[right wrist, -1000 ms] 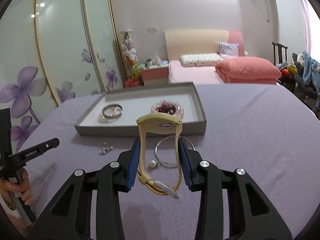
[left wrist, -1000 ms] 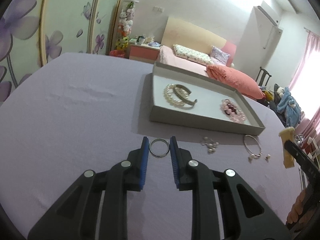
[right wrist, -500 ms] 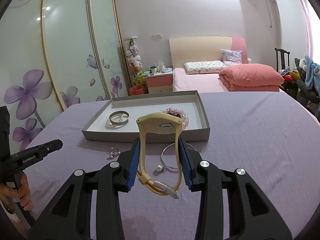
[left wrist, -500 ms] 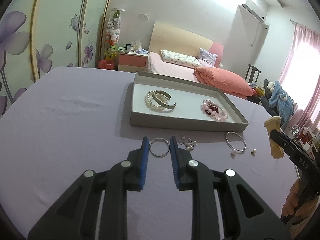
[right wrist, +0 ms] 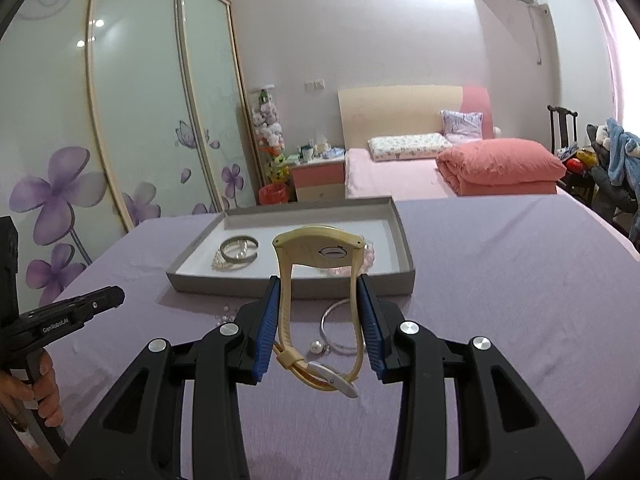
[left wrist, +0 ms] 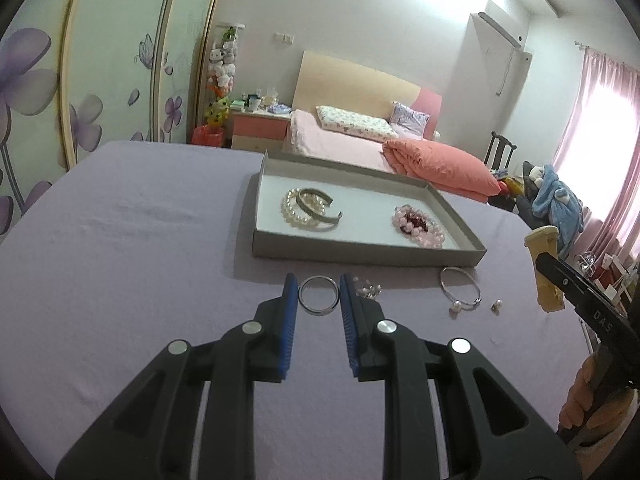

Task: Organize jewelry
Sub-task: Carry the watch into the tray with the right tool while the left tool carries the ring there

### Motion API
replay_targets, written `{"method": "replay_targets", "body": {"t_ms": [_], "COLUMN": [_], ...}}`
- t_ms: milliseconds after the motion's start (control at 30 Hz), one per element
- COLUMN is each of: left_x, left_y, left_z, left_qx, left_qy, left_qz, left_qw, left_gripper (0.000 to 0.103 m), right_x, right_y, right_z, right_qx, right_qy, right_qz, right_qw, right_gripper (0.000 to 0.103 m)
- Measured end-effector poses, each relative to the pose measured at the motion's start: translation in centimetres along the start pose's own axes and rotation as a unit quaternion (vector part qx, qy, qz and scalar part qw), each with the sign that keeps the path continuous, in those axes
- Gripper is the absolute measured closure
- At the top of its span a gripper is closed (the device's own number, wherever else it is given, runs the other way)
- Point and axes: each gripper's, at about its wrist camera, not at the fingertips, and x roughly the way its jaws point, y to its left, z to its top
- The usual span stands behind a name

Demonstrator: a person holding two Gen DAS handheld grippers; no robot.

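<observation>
My left gripper [left wrist: 319,294] is shut on a small silver ring [left wrist: 320,313], held by its edges just above the purple cloth, in front of the grey tray [left wrist: 360,256]. My right gripper [right wrist: 318,300] is shut on a pale yellow watch [right wrist: 320,248]; the pads press on its strap, the case stands up and the buckle hangs down. The tray [right wrist: 224,284] holds a pearl bracelet [left wrist: 294,216] with a silver cuff [left wrist: 320,216] on it, and a pink bead bracelet [left wrist: 418,230]. In front of the tray, on the cloth, are a silver bangle with a pearl [left wrist: 460,290], a pearl cluster [left wrist: 368,290] and a tiny earring [left wrist: 496,306].
The purple table cloth [left wrist: 120,260] stretches wide to the left of the tray. Behind the table are a bed with an orange quilt [right wrist: 500,164], a pink nightstand [right wrist: 320,176] and sliding wardrobe doors [right wrist: 140,120]. A hand holds the other gripper at each view's edge.
The left gripper has lifted and shifted a little with the ring still in it. The right gripper has kept its hold on the watch and barely moved.
</observation>
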Motion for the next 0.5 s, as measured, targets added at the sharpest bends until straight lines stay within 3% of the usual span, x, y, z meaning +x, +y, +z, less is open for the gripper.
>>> {"method": "replay_targets", "body": {"t_ms": [500], "left_x": [0.6], "left_y": [-2.4], "left_z": [5.8], "left_qx": [0.049], "left_qy": [-0.087], "left_qz": [0.006], "left_qw": [0.9950], "left_gripper": [0.081], "right_x": [1.3], "right_y": [0.6], "right_z": [5.3], "right_qx": [-0.020], "right_qy": [-0.076], "right_qz": [-0.013], "right_qw": [0.997], "right_gripper": [0.063]}}
